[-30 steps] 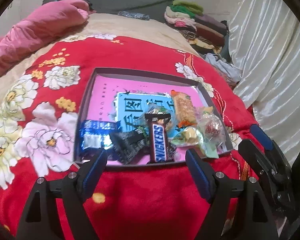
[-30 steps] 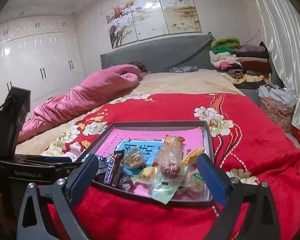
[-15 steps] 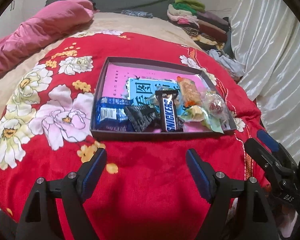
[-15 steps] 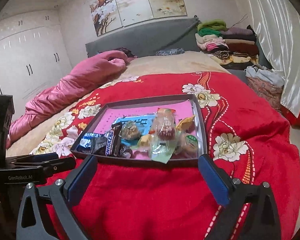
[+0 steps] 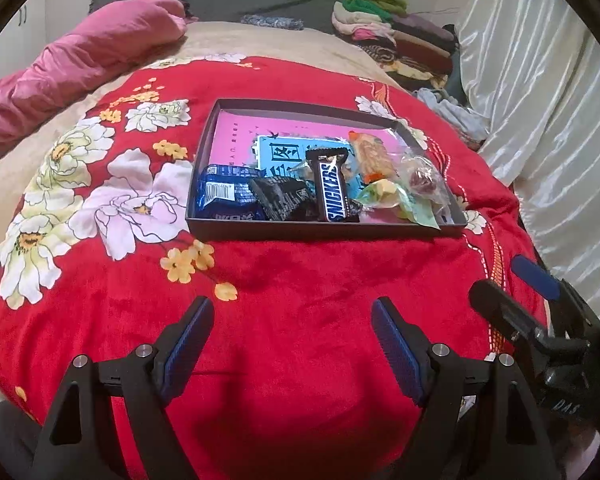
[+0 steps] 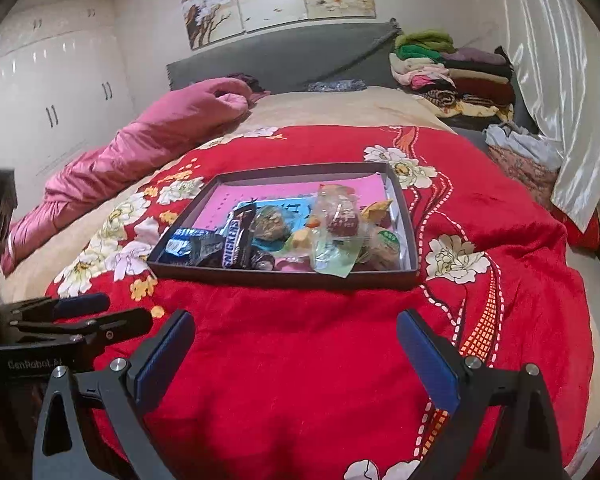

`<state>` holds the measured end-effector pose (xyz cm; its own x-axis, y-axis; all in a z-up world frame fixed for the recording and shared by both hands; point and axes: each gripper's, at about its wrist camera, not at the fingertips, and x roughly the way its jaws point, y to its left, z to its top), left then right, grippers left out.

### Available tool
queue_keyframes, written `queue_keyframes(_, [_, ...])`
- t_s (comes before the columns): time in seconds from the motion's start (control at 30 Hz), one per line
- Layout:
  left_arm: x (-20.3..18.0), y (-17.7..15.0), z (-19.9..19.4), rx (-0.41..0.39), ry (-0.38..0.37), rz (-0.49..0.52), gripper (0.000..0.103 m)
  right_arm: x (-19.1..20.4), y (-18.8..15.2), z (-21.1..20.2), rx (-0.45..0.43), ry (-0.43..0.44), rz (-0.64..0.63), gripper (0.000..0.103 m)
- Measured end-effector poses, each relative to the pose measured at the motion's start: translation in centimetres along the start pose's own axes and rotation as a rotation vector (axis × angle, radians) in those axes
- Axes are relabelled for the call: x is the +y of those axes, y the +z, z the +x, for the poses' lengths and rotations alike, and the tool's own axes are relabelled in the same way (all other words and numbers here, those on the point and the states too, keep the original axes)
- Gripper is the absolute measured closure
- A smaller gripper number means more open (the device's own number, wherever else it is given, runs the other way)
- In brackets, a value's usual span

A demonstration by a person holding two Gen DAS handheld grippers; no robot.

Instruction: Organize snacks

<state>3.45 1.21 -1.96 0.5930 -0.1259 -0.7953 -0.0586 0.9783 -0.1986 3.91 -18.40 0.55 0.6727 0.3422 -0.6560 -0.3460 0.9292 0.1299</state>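
A shallow dark box (image 5: 324,234) (image 6: 284,277) with a pink lining lies on the red flowered blanket. Inside it sit a Snickers bar (image 5: 332,190) (image 6: 233,246), a blue packet (image 5: 226,196), a black packet (image 5: 280,198), clear-wrapped sweets (image 5: 420,178) (image 6: 340,220) and an orange snack (image 5: 374,156). My left gripper (image 5: 292,316) hangs open over bare blanket, well short of the box. My right gripper (image 6: 296,334) is likewise open with nothing between its fingers, short of the box's near wall. Each gripper shows at the edge of the other's view.
The red blanket (image 6: 320,360) covers the bed's near part. A pink duvet (image 6: 148,136) lies bunched at the left. Folded clothes (image 6: 452,76) are stacked by the grey headboard. Pale curtains (image 5: 540,100) hang at the right, white wardrobes (image 6: 40,92) at the left.
Both grippers have drawn back from the box, which now looks smaller and farther off. More red blanket lies between fingers and box. The jaws kept their width.
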Motion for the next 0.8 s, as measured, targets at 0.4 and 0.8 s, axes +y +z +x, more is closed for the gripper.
queue_keyframes(0.4, [-0.02, -0.29, -0.51, 0.005, 0.031, 0.014, 0.021, -0.05, -0.12, 0.06, -0.006, -0.013, -0.011, 0.001])
queue_keyframes(0.8, [0.2, -0.42, -0.47, 0.015, 0.039, 0.009, 0.021, -0.36, 0.01, -0.09, -0.017, -0.016, -0.007, 0.001])
